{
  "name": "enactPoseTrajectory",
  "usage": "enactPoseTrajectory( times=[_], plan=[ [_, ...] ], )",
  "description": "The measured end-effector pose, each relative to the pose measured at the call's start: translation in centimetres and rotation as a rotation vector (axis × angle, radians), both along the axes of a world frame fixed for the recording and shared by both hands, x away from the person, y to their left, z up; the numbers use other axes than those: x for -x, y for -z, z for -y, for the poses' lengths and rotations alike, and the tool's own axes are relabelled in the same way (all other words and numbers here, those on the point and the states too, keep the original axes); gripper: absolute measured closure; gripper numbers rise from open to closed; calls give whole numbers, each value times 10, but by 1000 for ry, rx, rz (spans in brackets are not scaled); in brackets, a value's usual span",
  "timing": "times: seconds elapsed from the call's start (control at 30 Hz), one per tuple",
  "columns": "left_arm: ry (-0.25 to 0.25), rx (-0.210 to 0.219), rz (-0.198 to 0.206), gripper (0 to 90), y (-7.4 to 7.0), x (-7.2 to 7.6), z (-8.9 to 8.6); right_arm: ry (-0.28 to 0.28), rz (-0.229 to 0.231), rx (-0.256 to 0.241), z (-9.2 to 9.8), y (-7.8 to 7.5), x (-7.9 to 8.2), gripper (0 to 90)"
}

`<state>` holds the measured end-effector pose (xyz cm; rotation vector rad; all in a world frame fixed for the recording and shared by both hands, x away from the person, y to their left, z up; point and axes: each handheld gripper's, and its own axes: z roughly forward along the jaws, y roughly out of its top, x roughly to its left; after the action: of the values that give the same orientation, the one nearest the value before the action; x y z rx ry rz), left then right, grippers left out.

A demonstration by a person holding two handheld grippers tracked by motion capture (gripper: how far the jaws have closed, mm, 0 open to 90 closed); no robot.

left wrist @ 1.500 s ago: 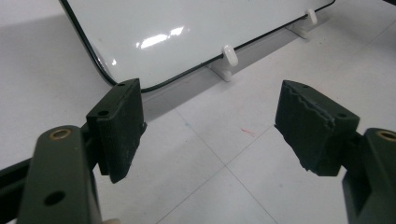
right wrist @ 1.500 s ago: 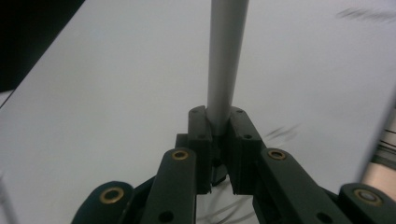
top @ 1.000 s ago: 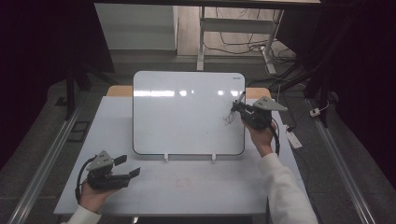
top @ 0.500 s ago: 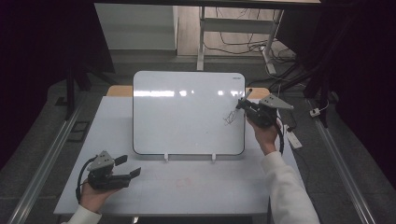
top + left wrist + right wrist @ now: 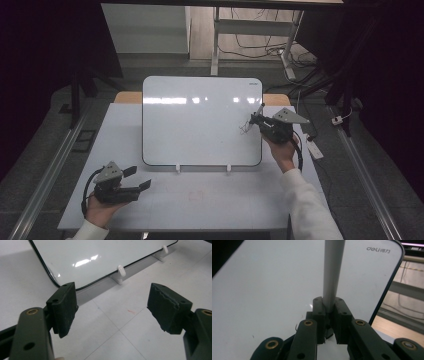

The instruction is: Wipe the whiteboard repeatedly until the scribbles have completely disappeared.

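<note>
Right tool (image 5: 256,120) pinching grey marker (image 5: 333,272), jaws pressed tight on barrel; held up at right side of whiteboard (image 5: 200,120). Small dark scribble (image 5: 245,129) on board just beside tool tip. Board propped tilted on counter (image 5: 210,195), lower edge resting in two white clips (image 5: 120,271). Left tool (image 5: 136,178) spread wide, gripping nothing, low over counter near front left corner, well apart from board. Faint red mark (image 5: 131,312) on counter between its jaws.

We see white rectangular table (image 5: 210,200); glossy black-rimmed whiteboard (image 5: 200,120) propped on small white plastic stands (image 5: 120,272); faint red mark (image 5: 131,312).
</note>
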<state>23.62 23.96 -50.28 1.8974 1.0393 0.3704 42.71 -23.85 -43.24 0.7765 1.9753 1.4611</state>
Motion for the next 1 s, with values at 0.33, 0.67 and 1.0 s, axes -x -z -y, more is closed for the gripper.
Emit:
enactPoseTrajectory(
  times=[0.33, 0.67, 1.0],
  plan=[
    [0, -1, -6, 245, 1, -1, 0, -36, -41, -32, -1, 15, 13, 811],
    [3, -2, 4, 245, -1, 1, 1, 10, -27, -78, 4, 12, 8, 812],
    [4, -1, 10, 246, -2, 1, 0, 7, -19, -56, 2, 20, 18, 812]
  ],
)
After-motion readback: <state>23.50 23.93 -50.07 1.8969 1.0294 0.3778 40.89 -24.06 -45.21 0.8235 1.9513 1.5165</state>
